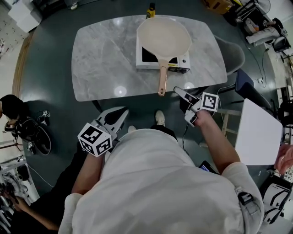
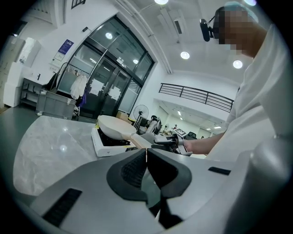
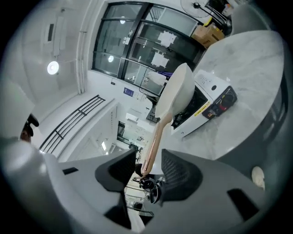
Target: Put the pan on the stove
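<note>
A cream pan (image 1: 164, 36) sits on the white single-burner stove (image 1: 184, 62) on the marble table (image 1: 105, 59). Its pinkish handle (image 1: 162, 77) points at me and ends at the table's front edge. My right gripper (image 1: 179, 93) hovers just right of the handle's end, turned on its side. In the right gripper view the jaws (image 3: 145, 171) stand open, the handle's tip (image 3: 153, 146) shows in the gap, and no pad touches it. My left gripper (image 1: 121, 114) hangs low by my body with its jaws (image 2: 146, 157) shut and empty. The left gripper view shows the pan (image 2: 114, 125) beyond the jaws.
A small yellow-capped bottle (image 1: 150, 10) stands behind the stove. A grey chair (image 1: 233, 55) is at the table's right end and a white tabletop (image 1: 256, 132) is at my right. Another person (image 1: 11, 107) and gear are on the floor at left.
</note>
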Demonstrator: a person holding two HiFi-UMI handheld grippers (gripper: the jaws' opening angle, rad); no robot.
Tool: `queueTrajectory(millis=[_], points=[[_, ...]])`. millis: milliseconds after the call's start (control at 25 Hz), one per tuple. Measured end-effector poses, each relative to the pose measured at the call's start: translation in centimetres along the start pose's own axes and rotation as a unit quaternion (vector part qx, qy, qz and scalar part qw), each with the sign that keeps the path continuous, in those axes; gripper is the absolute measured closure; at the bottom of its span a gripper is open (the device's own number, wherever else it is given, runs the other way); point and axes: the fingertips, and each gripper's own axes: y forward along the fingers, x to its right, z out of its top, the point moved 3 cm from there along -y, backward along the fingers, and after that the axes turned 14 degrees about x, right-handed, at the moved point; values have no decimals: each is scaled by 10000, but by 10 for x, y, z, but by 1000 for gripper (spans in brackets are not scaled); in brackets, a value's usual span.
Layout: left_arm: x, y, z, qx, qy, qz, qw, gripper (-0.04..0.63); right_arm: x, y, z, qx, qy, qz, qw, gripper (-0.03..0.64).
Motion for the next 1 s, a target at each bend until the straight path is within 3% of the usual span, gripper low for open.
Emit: queueTrajectory(millis=[280,520,1000], points=[[4,-5,-1,-85,-53,-209,9997,575,-37,-31,-38,268,-595,-141,9978,612],[10,-11,-4,-142,-23,-351,9993,575,-56,-38,-73,-18,-1098,-123,9939,611],[10,-24,-10,-134,-93,-192,9997,575,-72,-33,-95,-328,-1294,56,9910,611]])
